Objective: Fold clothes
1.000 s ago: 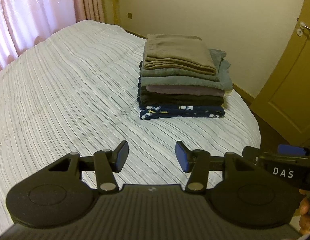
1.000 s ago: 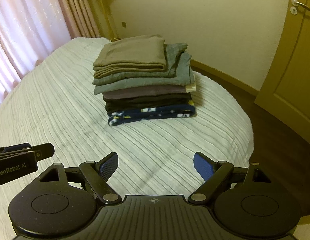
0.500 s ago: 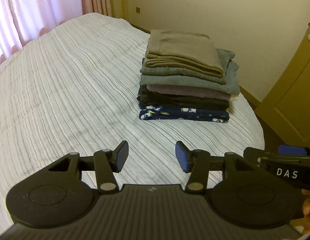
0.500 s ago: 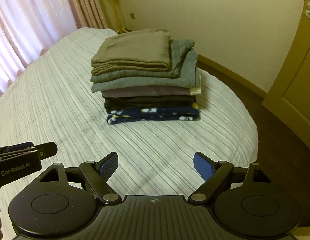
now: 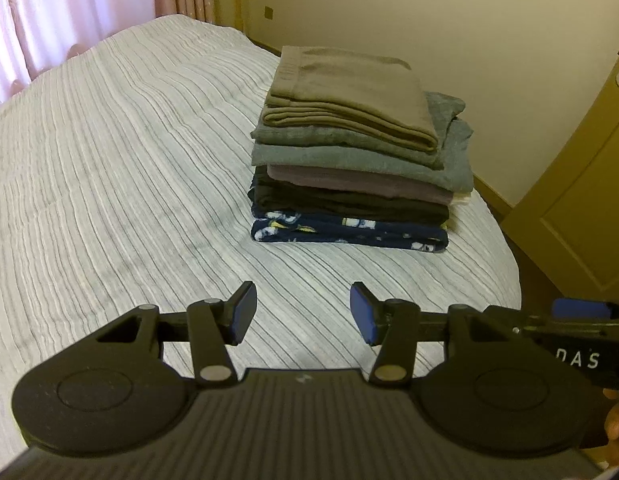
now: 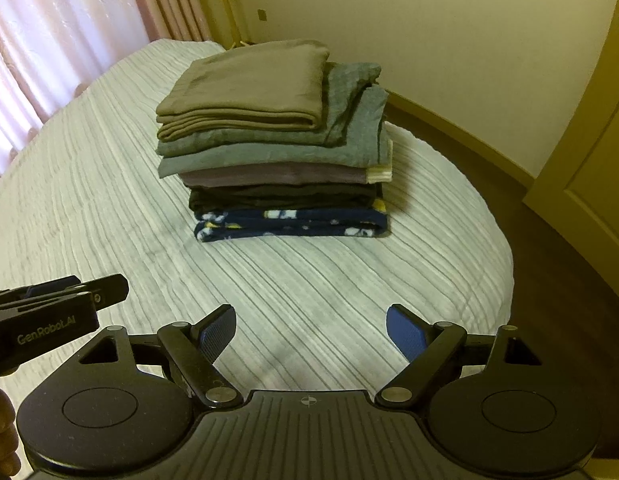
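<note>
At nine o'clock in both wrist views hang pink curtains (image 5: 41,20), with the bed (image 5: 109,168) under a white ribbed cover spreading below them. Low at six o'clock in the left wrist view the left gripper (image 5: 303,314) hovers over bare cover, its jaws wide apart with nothing between the blue pads. Ahead of it, toward one o'clock, sits the stack of folded clothes (image 5: 357,160), resting on the bed near its far right corner. From the top down the stack shows a tan folded garment (image 5: 349,92), two grey pieces, a mauve one, a black one and a navy patterned fleece (image 5: 349,234) at the bottom; a pale yellowish edge peeks out on the right side. In the right wrist view the same stack lies at twelve o'clock, well apart from the right gripper (image 6: 309,330), whose jaws also stand wide and empty above the cover. The left gripper's body enters that view at nine o'clock, just beside the right one. At three o'clock stand a cream wall (image 6: 449,40), a brown floor (image 6: 557,272) and a yellow-brown door (image 6: 589,152).
</note>
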`<state>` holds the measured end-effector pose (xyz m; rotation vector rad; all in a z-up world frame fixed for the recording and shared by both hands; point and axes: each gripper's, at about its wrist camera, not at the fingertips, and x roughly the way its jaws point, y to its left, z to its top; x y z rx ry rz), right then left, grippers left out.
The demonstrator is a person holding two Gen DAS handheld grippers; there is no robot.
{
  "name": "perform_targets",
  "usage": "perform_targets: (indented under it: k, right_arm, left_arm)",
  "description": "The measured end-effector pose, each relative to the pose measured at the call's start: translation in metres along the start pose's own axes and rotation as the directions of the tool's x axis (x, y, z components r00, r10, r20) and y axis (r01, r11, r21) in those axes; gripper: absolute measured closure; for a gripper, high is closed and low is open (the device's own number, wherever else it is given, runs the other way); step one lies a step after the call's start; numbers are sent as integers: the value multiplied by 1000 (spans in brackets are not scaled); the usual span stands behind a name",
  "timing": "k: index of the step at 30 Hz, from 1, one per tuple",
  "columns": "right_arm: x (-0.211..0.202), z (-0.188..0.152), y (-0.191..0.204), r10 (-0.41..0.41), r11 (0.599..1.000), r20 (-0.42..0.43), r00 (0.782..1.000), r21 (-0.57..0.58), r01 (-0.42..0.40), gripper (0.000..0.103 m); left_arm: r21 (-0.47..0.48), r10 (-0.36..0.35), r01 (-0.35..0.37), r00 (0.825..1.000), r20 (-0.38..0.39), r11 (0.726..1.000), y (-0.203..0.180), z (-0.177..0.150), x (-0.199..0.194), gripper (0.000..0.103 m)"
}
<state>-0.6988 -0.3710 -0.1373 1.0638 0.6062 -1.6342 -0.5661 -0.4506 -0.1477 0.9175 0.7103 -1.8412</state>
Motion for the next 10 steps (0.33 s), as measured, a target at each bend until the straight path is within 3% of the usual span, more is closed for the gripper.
perform_targets:
  k: [10]
  right_arm:
    - [11,12,-9,7,1000,-16,1000,0,-7,18]
  left_arm:
    - [-8,-8,9,998,58,1000,-10,14,6,56]
